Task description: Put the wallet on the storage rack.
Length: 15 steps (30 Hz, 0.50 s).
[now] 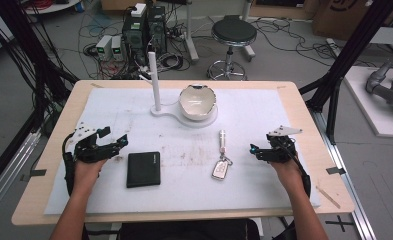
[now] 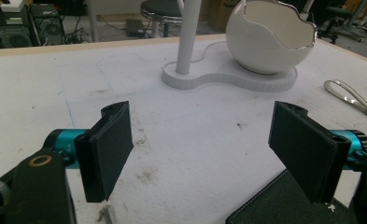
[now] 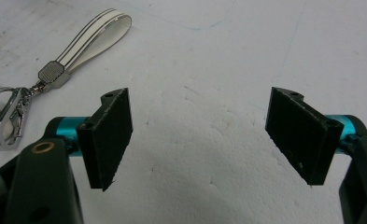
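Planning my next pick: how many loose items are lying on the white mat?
2: a black leather wallet near the left gripper, and a white key fob on a strap left of the right gripper.

Both forearms are reaching in from the near edge of the worktop (image 1: pixel 304 107), well apart. The left hand (image 1: pixel 86 170) is gripping the left tongs (image 1: pixel 121 141), which are pointing right with jaws spread wide and nothing between them. The right hand (image 1: pixel 286 167) is gripping the right tongs (image 1: pixel 254 150), pointing left, jaws likewise gaping.
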{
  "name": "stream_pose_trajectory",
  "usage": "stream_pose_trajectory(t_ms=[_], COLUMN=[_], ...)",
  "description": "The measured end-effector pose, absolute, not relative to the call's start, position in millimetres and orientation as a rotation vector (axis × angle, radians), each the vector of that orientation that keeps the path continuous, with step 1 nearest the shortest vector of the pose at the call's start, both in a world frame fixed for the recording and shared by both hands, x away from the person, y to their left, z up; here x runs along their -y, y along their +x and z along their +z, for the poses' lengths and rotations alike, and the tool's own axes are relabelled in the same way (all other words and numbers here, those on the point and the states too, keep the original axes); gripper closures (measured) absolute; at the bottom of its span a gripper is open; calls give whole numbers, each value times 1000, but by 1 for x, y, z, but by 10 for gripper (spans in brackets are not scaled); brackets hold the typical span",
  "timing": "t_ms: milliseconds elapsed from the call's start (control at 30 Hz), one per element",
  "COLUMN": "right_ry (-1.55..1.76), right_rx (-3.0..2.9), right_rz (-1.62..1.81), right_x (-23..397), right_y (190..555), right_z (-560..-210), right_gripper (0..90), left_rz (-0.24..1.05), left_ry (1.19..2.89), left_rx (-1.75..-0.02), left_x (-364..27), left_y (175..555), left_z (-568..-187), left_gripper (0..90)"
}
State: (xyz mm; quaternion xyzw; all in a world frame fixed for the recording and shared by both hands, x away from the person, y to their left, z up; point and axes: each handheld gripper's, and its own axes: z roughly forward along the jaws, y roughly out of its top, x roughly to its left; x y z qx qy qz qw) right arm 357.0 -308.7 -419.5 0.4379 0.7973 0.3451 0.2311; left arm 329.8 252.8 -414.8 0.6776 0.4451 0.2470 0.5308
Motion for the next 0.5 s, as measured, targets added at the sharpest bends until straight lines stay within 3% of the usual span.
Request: stream_pose_trajectory(t_ms=[500], right_ry=[1194], right_rx=[-2201], right_rz=[964], right_x=[310], right_y=[352], right_z=[-420], right_gripper=[234], left_rz=[460], left_ry=[1717], left_rx=[-1046], left_x=[-241], left_y=[331], left_z=[-424], left_gripper=[216])
